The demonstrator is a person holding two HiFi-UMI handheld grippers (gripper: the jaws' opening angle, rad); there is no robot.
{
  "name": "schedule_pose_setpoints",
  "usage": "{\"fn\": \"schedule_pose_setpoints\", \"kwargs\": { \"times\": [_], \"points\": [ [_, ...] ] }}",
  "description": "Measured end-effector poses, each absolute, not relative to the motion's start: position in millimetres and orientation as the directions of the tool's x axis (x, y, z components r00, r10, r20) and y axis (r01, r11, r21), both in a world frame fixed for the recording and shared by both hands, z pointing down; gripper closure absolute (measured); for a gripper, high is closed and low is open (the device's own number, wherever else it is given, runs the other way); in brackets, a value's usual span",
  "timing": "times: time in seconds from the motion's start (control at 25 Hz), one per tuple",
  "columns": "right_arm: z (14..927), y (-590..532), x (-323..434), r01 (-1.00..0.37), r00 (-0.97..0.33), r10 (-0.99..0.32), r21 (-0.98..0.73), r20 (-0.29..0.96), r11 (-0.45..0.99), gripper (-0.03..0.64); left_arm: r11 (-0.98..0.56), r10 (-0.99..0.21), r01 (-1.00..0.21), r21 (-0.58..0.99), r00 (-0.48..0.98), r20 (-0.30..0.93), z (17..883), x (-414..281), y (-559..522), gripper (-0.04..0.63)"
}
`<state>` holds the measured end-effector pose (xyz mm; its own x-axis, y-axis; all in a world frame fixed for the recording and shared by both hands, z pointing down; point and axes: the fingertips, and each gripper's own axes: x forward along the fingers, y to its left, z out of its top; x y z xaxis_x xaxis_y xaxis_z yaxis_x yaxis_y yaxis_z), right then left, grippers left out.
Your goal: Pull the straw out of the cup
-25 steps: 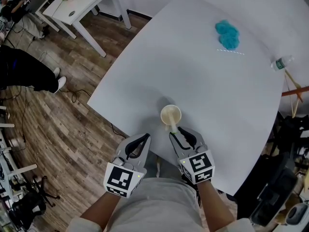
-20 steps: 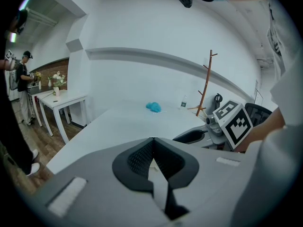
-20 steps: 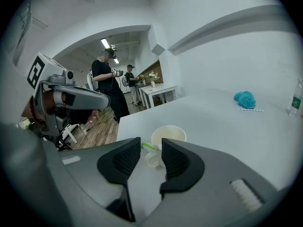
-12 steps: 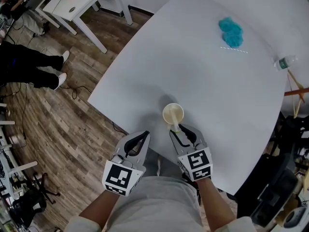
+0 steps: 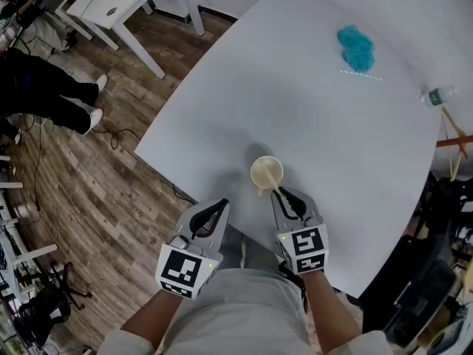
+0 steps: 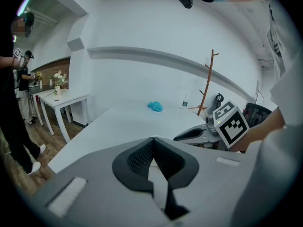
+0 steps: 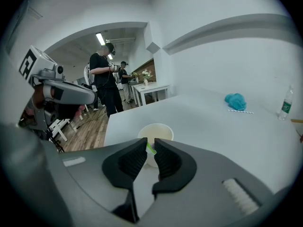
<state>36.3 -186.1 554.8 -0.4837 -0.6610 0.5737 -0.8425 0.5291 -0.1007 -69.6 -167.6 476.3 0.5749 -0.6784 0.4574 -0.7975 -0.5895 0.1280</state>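
A cream paper cup (image 5: pixel 266 172) stands near the front edge of the white table (image 5: pixel 318 102), with a green straw (image 5: pixel 278 192) leaning out of it toward me. My right gripper (image 5: pixel 284 197) sits just in front of the cup. Its jaws are closing, and the straw (image 7: pixel 150 148) crosses the narrow gap between the pads. In the right gripper view the cup (image 7: pixel 156 137) shows just beyond the right gripper (image 7: pixel 150 144). My left gripper (image 5: pixel 220 208) hovers off the table's front edge, left of the cup, shut and empty; the left gripper view shows the left gripper (image 6: pixel 152 142) the same.
A blue cloth (image 5: pixel 356 46) and a thin striped straw (image 5: pixel 361 75) lie at the far side of the table. A plastic bottle (image 5: pixel 436 95) stands at its right edge. A white side table (image 5: pixel 126 6) and a person's legs (image 5: pixel 44 95) are on the wooden floor at left.
The right gripper's jaws have narrowed from wide open to a slim gap around the straw. The left gripper has stayed still. The person at left has shifted.
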Motion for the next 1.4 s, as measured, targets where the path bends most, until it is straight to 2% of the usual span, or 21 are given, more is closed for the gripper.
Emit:
{"fn": "schedule_pose_setpoints", "kwargs": {
  "times": [1.4],
  "points": [
    [485.0, -163.7, 51.8, -0.833, -0.538, -0.705, -0.165, 0.462, 0.528, 0.568, -0.581, -0.723, -0.806, 0.115, 0.576, 0.382, 438.0, -64.7, -152.7, 0.575]
  ]
}}
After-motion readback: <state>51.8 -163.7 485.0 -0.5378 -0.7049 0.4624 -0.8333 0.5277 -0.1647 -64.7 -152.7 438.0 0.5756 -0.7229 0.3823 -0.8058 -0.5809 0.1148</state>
